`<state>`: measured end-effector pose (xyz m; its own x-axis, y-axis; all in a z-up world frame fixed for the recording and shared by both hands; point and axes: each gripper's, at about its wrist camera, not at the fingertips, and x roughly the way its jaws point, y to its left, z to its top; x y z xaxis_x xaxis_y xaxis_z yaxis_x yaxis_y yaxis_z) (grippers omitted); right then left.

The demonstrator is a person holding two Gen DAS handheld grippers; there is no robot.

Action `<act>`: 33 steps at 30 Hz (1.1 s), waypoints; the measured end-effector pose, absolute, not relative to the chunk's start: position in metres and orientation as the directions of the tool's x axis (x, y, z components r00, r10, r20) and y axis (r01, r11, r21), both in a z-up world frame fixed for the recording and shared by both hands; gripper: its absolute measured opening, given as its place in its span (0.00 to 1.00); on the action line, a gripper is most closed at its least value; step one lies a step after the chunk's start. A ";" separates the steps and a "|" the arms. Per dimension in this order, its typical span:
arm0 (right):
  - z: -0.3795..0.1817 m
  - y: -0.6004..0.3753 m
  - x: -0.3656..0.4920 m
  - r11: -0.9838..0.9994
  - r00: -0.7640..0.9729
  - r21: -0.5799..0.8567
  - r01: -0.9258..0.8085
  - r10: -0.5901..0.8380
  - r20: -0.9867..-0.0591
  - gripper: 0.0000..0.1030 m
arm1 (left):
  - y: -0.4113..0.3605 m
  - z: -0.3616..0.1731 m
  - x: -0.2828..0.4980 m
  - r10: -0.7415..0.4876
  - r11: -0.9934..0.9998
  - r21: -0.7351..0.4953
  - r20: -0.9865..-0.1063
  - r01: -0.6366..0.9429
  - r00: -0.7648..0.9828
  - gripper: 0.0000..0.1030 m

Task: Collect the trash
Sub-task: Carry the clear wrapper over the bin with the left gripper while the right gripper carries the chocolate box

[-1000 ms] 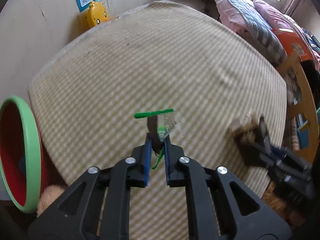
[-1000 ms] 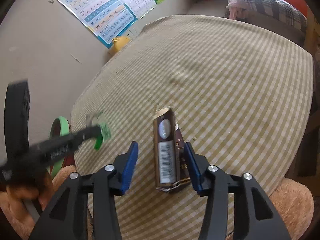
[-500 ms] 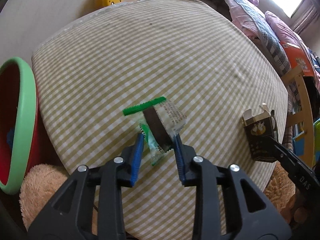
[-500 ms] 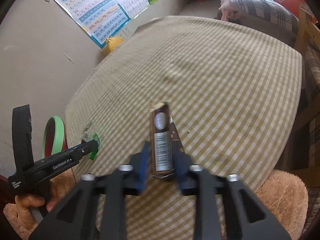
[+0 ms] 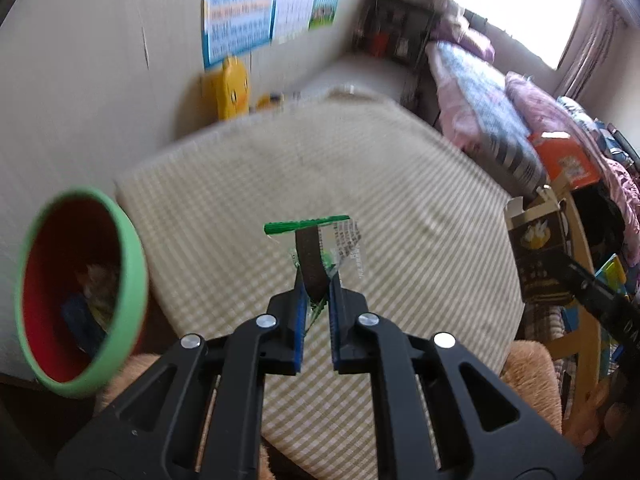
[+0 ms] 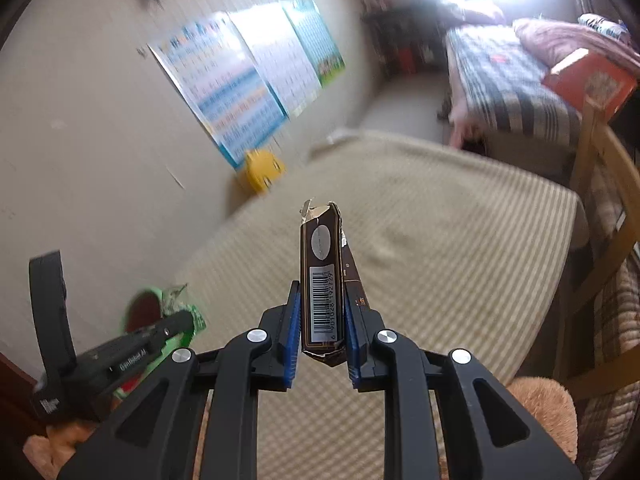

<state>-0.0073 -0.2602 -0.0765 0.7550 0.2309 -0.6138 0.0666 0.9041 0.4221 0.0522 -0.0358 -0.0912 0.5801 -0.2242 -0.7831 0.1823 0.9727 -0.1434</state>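
The left gripper [image 5: 317,300] is clamped on the wrapper [image 5: 320,248], the right gripper [image 6: 320,312] on the brown box [image 6: 323,280] — both held clear above the table [image 5: 400,200], likely for carrying to the bin [image 5: 132,256] beside the table's left edge.

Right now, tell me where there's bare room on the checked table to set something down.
The checked tablecloth shows bare across its middle and far side, from the wall edge near the yellow duck toy to the bed side. Crowding sits off the table: the green-rimmed bin on the left, the wooden chair on the right.
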 end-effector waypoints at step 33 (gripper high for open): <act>-0.009 -0.214 -0.011 0.918 0.826 0.385 -0.090 0.285 -0.486 0.18 | -0.001 -0.017 0.023 -0.166 0.986 -0.087 -0.621 0.143 0.766 0.09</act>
<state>-0.0108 -0.2135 -0.0091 0.8259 0.2851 -0.4864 -0.0903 0.9185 0.3850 0.0231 -0.0009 -0.0166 0.7659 -0.1658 -0.6213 0.1431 0.9859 -0.0867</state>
